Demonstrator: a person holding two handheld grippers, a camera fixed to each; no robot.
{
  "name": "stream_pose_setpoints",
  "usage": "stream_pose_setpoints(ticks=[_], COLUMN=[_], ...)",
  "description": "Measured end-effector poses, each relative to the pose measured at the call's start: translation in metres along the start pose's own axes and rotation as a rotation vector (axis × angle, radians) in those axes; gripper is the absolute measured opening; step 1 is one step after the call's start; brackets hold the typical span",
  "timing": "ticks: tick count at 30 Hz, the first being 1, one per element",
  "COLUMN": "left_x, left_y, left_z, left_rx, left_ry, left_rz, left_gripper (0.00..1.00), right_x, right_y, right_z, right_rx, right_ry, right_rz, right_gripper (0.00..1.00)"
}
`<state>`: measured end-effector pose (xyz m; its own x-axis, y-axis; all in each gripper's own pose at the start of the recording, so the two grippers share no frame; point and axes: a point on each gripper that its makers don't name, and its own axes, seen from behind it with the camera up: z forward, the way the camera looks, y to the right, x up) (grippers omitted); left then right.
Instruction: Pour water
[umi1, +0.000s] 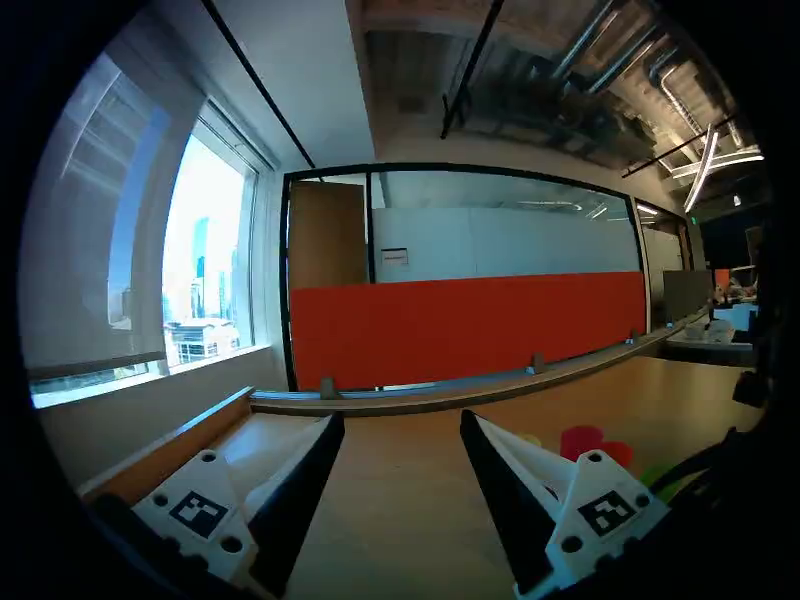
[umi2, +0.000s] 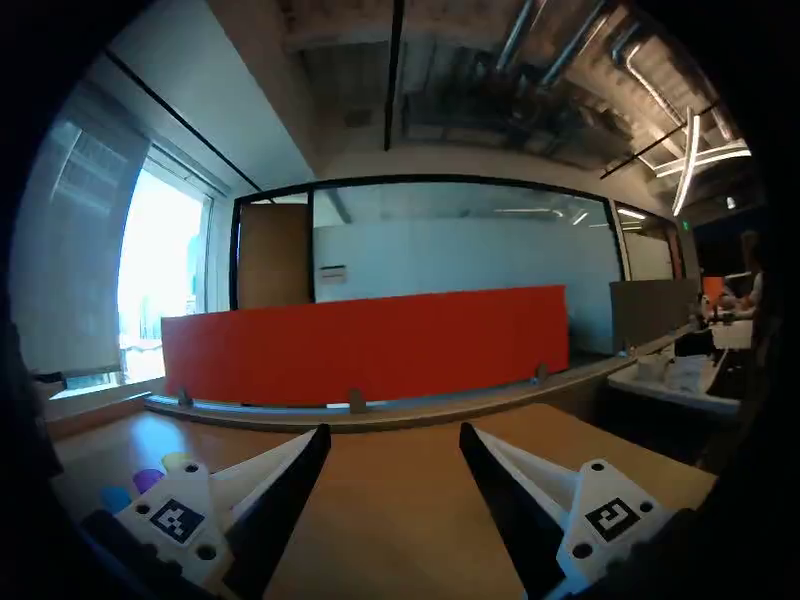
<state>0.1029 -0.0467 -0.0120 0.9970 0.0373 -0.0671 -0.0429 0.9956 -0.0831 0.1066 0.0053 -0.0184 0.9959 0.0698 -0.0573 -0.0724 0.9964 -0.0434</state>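
Nearest to me, at the bottom of the left gripper view, my left gripper (umi1: 400, 418) points forward with its two white, black-faced fingers spread wide and nothing between them. A square marker (umi1: 197, 512) sits on each finger. Under them lies the bare wooden table (umi1: 400, 520). At the lower right of that frame, beside my finger, some red, pink and yellow pieces (umi1: 585, 440) rest on the wood; I cannot tell what they are.

My right gripper (umi2: 395, 430), low in the right gripper view, is just as wide apart and holds nothing. At its lower left, purple, yellow and blue pieces (umi2: 148, 480) lie on the table.

Across the middle of both frames runs an orange partition (umi1: 470, 330) along the table's far edge. A bright window (umi1: 205, 270) fills the left.
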Motion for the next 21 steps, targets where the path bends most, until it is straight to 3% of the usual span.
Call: stream_pose_setpoints(ticks=[9, 21], left_x=[0.002, -0.01], left_y=[0.001, 0.01], left_z=[-0.002, -0.006], left_rx=[0.025, 0.064], left_ry=[0.044, 0.078], left_rz=[-0.05, -0.109], left_gripper=[0.85, 0.85], right_x=[0.004, -0.012], right_y=[0.009, 0.005], right_z=[-0.005, -0.014], right_rx=[-0.041, -0.03], right_ry=[-0.002, -0.05], right_rz=[-0.047, -0.092], right_gripper=[1.0, 1.0])
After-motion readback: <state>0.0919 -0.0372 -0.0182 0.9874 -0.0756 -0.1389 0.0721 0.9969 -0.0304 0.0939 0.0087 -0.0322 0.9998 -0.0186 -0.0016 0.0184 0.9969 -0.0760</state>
